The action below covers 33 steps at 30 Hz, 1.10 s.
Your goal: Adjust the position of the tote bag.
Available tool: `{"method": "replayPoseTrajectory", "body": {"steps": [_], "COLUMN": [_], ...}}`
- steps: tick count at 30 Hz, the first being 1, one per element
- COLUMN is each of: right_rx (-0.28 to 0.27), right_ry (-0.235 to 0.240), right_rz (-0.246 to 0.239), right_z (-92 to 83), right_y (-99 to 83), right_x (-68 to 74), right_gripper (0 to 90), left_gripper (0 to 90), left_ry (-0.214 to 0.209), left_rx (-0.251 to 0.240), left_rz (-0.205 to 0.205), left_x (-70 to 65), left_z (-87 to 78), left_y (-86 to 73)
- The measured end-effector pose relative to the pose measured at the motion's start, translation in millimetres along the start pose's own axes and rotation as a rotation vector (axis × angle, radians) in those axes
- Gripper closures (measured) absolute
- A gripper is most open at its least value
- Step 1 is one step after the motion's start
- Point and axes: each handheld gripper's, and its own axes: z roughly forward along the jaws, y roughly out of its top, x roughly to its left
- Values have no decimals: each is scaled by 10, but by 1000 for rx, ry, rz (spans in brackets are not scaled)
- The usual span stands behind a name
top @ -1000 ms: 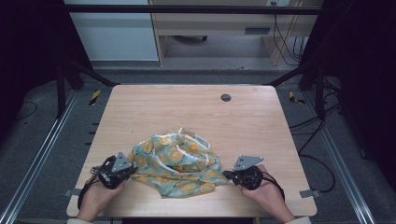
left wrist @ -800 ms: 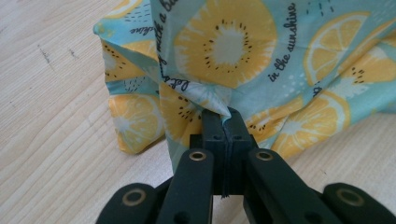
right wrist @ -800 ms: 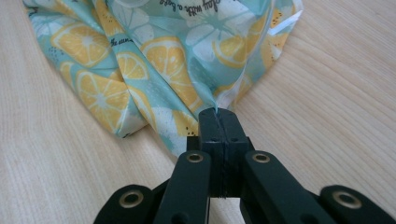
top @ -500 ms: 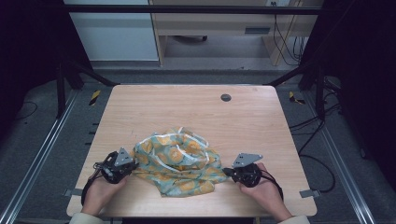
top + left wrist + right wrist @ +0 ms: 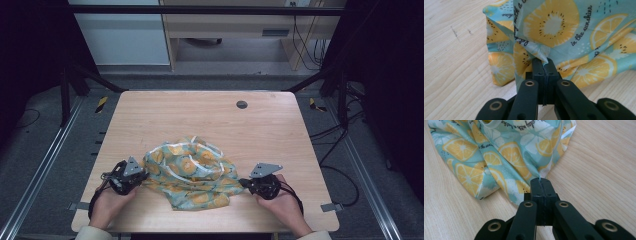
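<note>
While the lemon-print cloth (image 5: 192, 172) lies bunched on the wooden table (image 5: 200, 115), lower centre of the high view, each gripper has a pinch of it. Left gripper (image 5: 140, 176), lower left of that frame, at the cloth's left edge, held in the person's left hand (image 5: 107, 204). Right gripper (image 5: 246, 183), lower right, at the cloth's right edge, right hand (image 5: 282, 207) behind it.

Left gripper view: jaws pressed together, a fold of cloth (image 5: 554, 30) caught at the tips (image 5: 543, 61), centre of frame. Fabric rises from the pinch into the upper right; turquoise ground, lemon slices, script lettering. Bare table at left.

Right gripper view: jaws closed on a thin edge of cloth (image 5: 499, 152) at the tips (image 5: 540, 180), centre of frame. Fabric spreads toward the upper left; white hem visible along the upper right.

Small dark round fitting (image 5: 242, 104) in the tabletop, upper centre of the high view, well apart from the cloth.
</note>
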Motion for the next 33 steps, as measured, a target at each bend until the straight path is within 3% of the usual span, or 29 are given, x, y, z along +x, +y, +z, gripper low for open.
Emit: {"method": "replayPoseTrajectory", "body": {"steps": [4,7,8,9,10,11,12,13,14,20,23,24,26,27,28,29,30,31,33], "right_rx": [-4,-14,-7,-7,-2,-2,-40,-40,-71,-144,-189,-196,-198,-198,-181,-181,-174,-172,-167], "right_ry": [-9,-8,-17,-17,-45,-45,-67,-67,-80,-93,-83,-76,-85,-85,-65,-65,-50,-42,-36], "right_rz": [9,16,26,26,26,26,46,46,62,73,97,110,111,111,92,92,73,68,64], "right_z": [1,-23,-26,-26,-35,-35,-96,-96,-161,-372,-454,-465,-465,-465,-402,-402,-322,-249,-201], "right_y": [4,-1,-11,-11,-15,-15,-2,-2,4,13,117,171,295,295,458,458,594,687,738], "right_x": [2,-8,-2,-2,5,5,12,12,21,77,49,27,-14,-14,-55,-55,-81,-100,-115], "right_gripper": [900,890,792,792,682,682,558,558,471,321,314,326,361,361,393,393,438,442,451], "left_gripper": [900,856,767,725,662,594,515,515,419,318,305,303,294,294,294,294,296,294,293], "left_ry": [-5,15,32,32,43,43,43,44,59,37,41,38,32,32,33,42,64,56,34], "left_rx": [-2,4,-16,-16,-43,-43,-63,-74,-107,-182,-221,-268,-310,-310,-318,-322,-331,-329,-326], "left_rz": [-12,-12,-30,-30,-58,-58,-78,-88,-113,-140,-137,-139,-147,-147,-141,-130,-113,-110,-103], "left_x": [-3,-3,8,8,26,26,32,33,31,1,0,19,47,47,60,63,66,87,98], "left_z": [31,13,-22,-22,-68,-68,-98,-118,-178,-358,-502,-600,-680,-680,-712,-727,-737,-707,-673], "left_y": [9,11,11,11,10,10,11,11,12,1,-1,54,177,177,278,340,417,575,658]}}
